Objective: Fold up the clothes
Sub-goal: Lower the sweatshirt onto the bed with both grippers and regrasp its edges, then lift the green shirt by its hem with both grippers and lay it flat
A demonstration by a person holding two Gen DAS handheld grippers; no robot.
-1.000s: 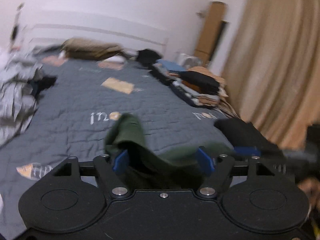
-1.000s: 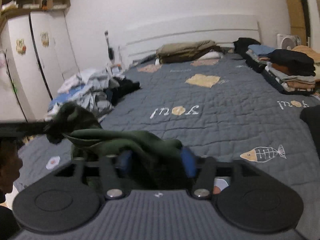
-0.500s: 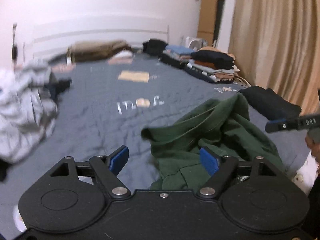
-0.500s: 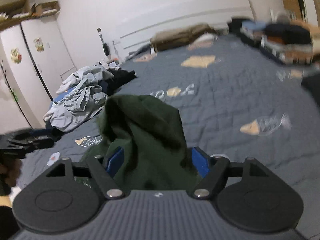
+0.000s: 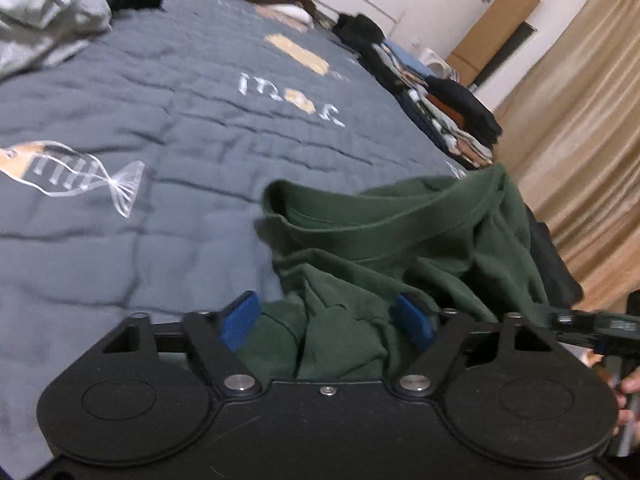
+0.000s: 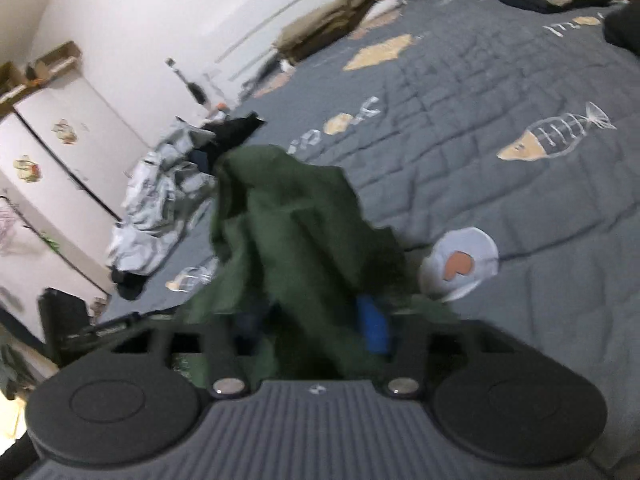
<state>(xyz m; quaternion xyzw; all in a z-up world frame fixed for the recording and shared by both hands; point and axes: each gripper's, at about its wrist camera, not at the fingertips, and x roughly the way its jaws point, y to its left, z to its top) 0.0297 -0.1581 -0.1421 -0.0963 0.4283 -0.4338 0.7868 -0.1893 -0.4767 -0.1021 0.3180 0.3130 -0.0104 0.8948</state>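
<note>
A dark green garment (image 5: pixel 400 240) lies bunched on the grey quilt (image 5: pixel 160 120) near the bed's front edge. My left gripper (image 5: pixel 326 320) is low over it. Its jaws are closing, with crumpled green cloth between the blue pads (image 5: pixel 240 320), and a little gap still shows at the left pad. In the right wrist view the same garment (image 6: pixel 288 220) rises in a peak from my right gripper (image 6: pixel 312 328). Those jaws are closing too, and stand narrow with the cloth pinched between them. The view is blurred. The right gripper's finger (image 5: pixel 592 328) shows at the left view's right edge.
Folded clothes (image 5: pixel 452 108) are stacked along the bed's right side, with a black garment (image 5: pixel 552 264) nearer. A loose grey pile (image 6: pixel 160 200) sits at the left side. Beige curtain (image 5: pixel 580 120) hangs on the right, and white wardrobes (image 6: pixel 48 160) stand on the left.
Both grippers have dropped toward the quilt and rolled. The green garment has come down onto the bed. The right jaws have narrowed on the cloth, and the left jaws have drawn in a little.
</note>
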